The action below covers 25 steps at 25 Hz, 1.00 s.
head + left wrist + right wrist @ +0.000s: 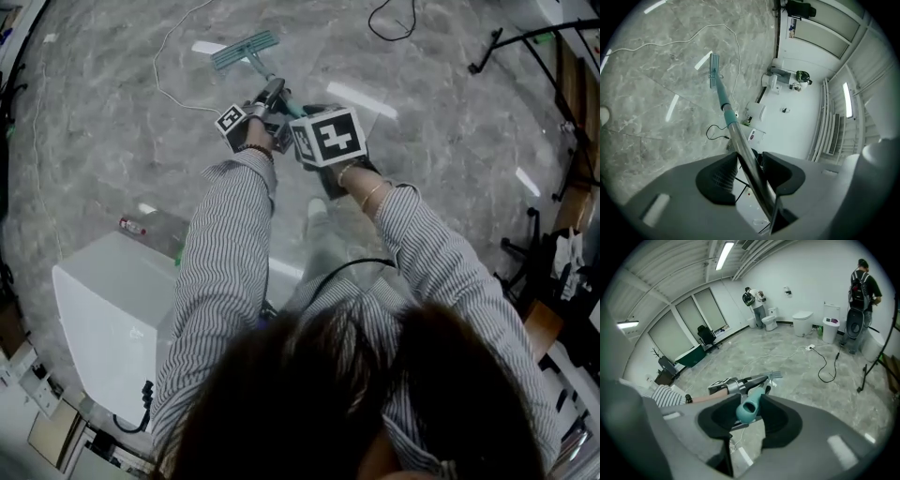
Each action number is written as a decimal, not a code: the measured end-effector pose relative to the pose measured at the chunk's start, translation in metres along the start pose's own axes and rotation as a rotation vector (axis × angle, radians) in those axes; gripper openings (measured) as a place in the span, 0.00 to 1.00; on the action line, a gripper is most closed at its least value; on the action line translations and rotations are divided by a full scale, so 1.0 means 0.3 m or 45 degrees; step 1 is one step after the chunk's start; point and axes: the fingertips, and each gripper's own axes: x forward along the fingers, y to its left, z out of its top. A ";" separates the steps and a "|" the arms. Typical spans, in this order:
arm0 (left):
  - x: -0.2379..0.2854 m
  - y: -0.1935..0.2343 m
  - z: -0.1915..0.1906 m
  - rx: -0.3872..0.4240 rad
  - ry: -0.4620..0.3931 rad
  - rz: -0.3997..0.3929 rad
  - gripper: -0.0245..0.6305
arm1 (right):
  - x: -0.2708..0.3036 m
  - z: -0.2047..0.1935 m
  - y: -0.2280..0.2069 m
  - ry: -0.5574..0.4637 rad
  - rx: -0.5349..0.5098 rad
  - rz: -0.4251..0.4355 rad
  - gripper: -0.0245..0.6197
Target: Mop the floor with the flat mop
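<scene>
Since both hands are already on the flat mop (253, 58), I'm reading this as mid-stroke, not a pickup. The left gripper (750, 172) has its fingers closed on the metal pole (740, 140), which runs straight out between them. The right gripper (749, 417) has its fingers clamped on the teal handle end (750, 409), the very top of the pole.

Key relation: the mop's long axis runs from the fingers forward and down to the mop head (246, 49), which lies flat on the grey floor (94, 141) ahead of the person, well apart from both grippers. The left gripper sits lower on the pole, so it's nearer the head; the right one caps the end and points steeply down.

My guess is the next sweep gets steered from the left hand, with the right as pivot. A white cable (167, 70) trails on the floor just beside the head — snag risk.
</scene>
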 end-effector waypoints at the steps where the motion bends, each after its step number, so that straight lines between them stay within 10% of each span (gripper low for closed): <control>1: 0.033 -0.018 0.035 0.004 0.000 -0.005 0.30 | 0.027 0.040 -0.012 -0.006 0.006 -0.012 0.24; 25: 0.099 -0.020 0.136 0.001 0.002 -0.015 0.28 | 0.136 0.074 -0.043 -0.031 0.073 -0.136 0.22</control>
